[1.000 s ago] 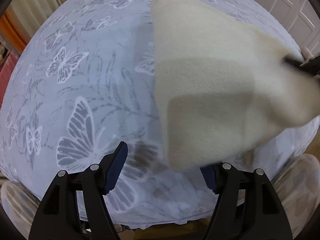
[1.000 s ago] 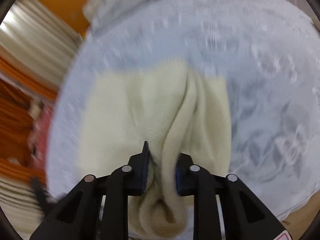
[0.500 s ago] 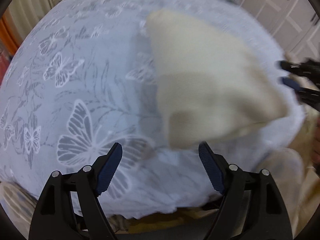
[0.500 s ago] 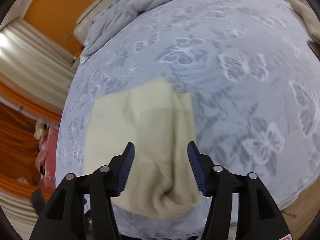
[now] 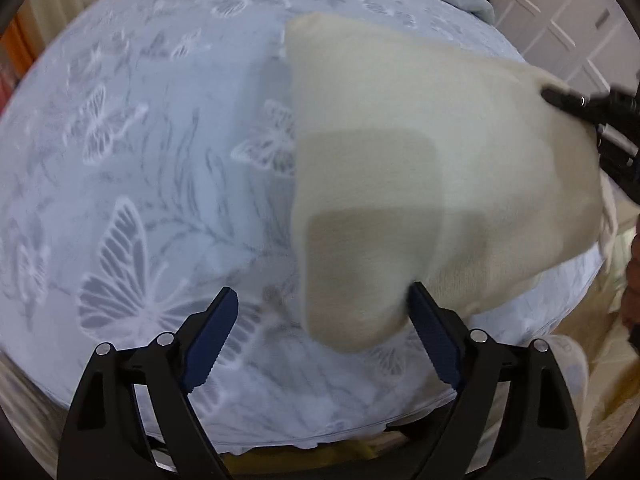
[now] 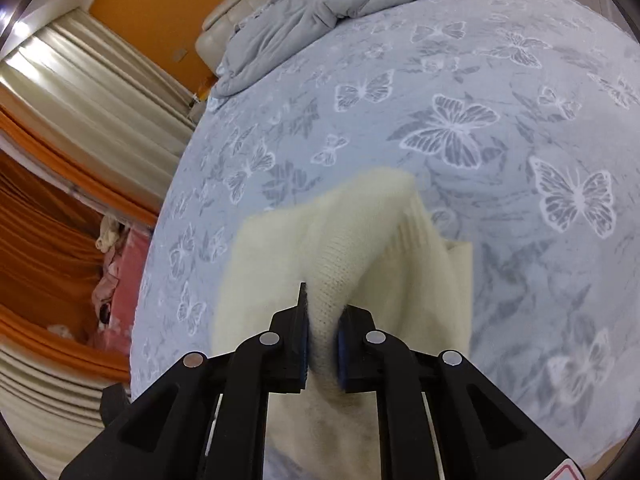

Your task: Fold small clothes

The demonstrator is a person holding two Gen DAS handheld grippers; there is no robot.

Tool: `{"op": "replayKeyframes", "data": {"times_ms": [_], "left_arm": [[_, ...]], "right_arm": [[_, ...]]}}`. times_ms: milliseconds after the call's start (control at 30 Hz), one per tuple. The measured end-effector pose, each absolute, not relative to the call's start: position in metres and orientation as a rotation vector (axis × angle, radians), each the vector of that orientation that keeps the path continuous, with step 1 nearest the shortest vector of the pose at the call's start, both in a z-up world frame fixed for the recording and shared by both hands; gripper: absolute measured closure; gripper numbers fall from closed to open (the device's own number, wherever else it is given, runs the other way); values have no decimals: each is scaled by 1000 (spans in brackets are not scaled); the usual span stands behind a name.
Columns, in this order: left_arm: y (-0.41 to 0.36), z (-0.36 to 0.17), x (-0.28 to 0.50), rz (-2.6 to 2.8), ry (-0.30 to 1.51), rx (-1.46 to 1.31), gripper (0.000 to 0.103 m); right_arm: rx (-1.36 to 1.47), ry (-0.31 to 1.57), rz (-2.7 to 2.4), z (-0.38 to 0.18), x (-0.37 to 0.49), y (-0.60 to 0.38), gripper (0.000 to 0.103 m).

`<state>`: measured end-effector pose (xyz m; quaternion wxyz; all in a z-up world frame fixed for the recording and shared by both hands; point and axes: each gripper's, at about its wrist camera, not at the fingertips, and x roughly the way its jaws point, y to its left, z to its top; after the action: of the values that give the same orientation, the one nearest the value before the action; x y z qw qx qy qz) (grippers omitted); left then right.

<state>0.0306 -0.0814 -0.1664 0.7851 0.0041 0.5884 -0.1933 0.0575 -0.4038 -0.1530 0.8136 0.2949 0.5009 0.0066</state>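
A cream knitted garment (image 5: 420, 168) lies folded on the bed with the butterfly-print cover (image 5: 140, 140). My left gripper (image 5: 322, 336) is open, its fingers on either side of the garment's near corner, which lies between them ungripped. My right gripper (image 6: 323, 344) is shut on a raised ridge of the cream garment (image 6: 348, 248) and lifts it off the cover. In the left wrist view the right gripper (image 5: 560, 98) shows at the garment's far right corner.
A crumpled grey duvet (image 6: 332, 4) lies at the head of the bed by the orange wall. Orange and cream curtains (image 6: 52, 184) hang to the left. White cupboard doors (image 5: 560, 12) stand beyond the bed. The bed's near edge (image 5: 320, 436) is just under my left gripper.
My right gripper was shut on the garment, opened half a second ago, and has shut on it again. My left gripper stayed open and moved in around the garment's near corner.
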Motion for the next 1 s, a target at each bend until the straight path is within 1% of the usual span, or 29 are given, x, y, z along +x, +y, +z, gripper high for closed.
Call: {"op": "replayKeyframes", "data": {"times_ms": [33, 67, 100, 167, 200, 300, 400, 467, 533, 567, 600, 633, 667, 700, 767, 833, 867, 900, 933, 967, 1000], "left_arm": [[-83, -169, 31, -408, 1277, 20, 18], [-85, -171, 31, -408, 1279, 47, 18], [-88, -173, 31, -411, 1277, 72, 18], [-90, -172, 29, -406, 1261, 111, 18], [-90, -171, 28, -411, 1259, 112, 18], [-85, -162, 24, -421, 1249, 112, 19], [-70, -147, 20, -422, 1214, 85, 19], [-55, -138, 18, -392, 1198, 62, 17], [-35, -130, 17, -349, 1190, 26, 14], [-25, -127, 18, -329, 1188, 8, 14], [-21, -124, 20, -315, 1186, -1, 14], [-13, -123, 20, -294, 1180, -5, 14], [-6, -121, 22, -271, 1177, -4, 14], [-2, -120, 22, -263, 1173, -5, 14], [8, -116, 22, -254, 1159, -18, 14], [11, -114, 22, -257, 1157, -39, 14], [10, -114, 22, -263, 1159, -49, 14], [8, -114, 20, -267, 1158, -52, 14], [3, -115, 20, -280, 1158, -50, 14], [-3, -116, 19, -293, 1158, -43, 14], [-10, -117, 18, -302, 1160, -35, 14]], "right_arm": [[579, 1190, -26, -186, 61, -400, 93], [582, 1222, -31, -203, 58, -397, 92], [629, 1179, -30, -203, 51, -401, 92], [722, 1133, -77, -185, 40, -411, 88], [705, 1096, -120, -169, 34, -410, 79], [585, 996, -66, -116, 24, -384, 79], [528, 1000, 86, -95, 34, -335, 80], [450, 1065, 161, -110, 48, -290, 80], [366, 1197, 206, -154, 63, -246, 81], [296, 1216, 190, -181, 64, -225, 80], [288, 1159, 198, -182, 61, -218, 80], [299, 1169, 193, -178, 64, -216, 80], [375, 1205, 176, -166, 68, -226, 81], [413, 1195, 170, -154, 64, -232, 84], [437, 1105, 121, -123, 44, -256, 85], [429, 1074, 12, -115, 21, -280, 84], [446, 1111, -80, -128, 8, -302, 83], [457, 1156, -133, -143, 2, -318, 85], [502, 1246, -159, -179, -4, -331, 92], [551, 1282, -125, -200, -9, -336, 99], [598, 1277, -105, -208, -13, -340, 101]]}}
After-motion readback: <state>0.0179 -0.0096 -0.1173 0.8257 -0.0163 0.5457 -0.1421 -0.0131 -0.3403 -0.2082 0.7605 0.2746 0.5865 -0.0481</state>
